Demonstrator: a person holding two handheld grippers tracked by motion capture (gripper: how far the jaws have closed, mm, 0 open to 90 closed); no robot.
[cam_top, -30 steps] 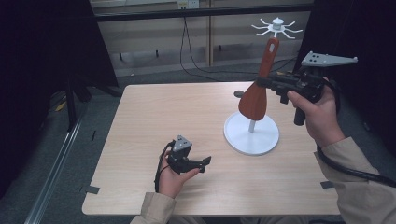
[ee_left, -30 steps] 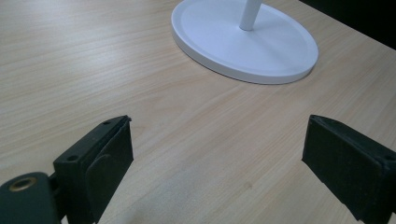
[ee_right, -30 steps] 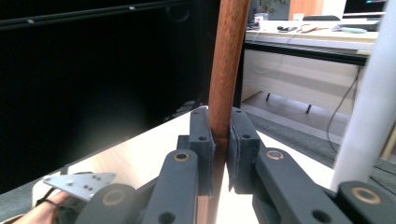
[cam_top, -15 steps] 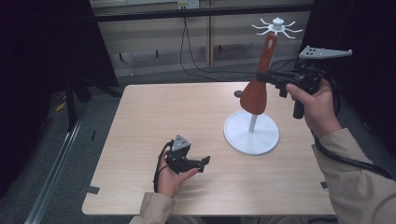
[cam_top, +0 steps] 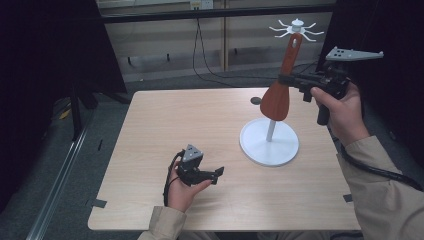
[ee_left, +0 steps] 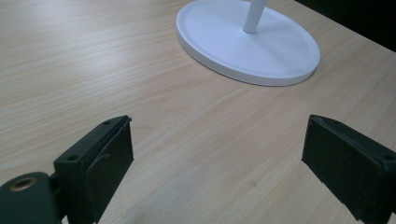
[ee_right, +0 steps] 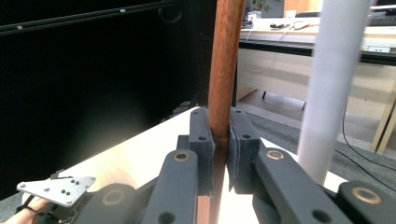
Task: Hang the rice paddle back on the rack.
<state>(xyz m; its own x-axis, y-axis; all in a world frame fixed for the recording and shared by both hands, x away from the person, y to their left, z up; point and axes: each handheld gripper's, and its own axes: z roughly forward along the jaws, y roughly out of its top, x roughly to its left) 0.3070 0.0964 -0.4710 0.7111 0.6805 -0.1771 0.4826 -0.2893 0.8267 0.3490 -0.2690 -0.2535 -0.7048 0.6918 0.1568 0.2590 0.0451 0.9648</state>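
The right gripper (cam_top: 292,80) is clenched on the handle of a reddish-brown wooden spatula (cam_top: 279,90), lifting it blade-down beside the white hook-topped stand (cam_top: 269,142) at the far right of the pale wooden surface (cam_top: 190,125), likely so its handle hole can meet a hook (cam_top: 297,27). The left gripper (cam_top: 216,173), released and empty, rests low near the front edge, out of the way.

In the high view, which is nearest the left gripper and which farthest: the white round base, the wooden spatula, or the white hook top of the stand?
From the left gripper:
1. White round base, on the table to its right.
2. Wooden spatula, higher, clamped in the right gripper.
3. White hook top, highest, farthest back.
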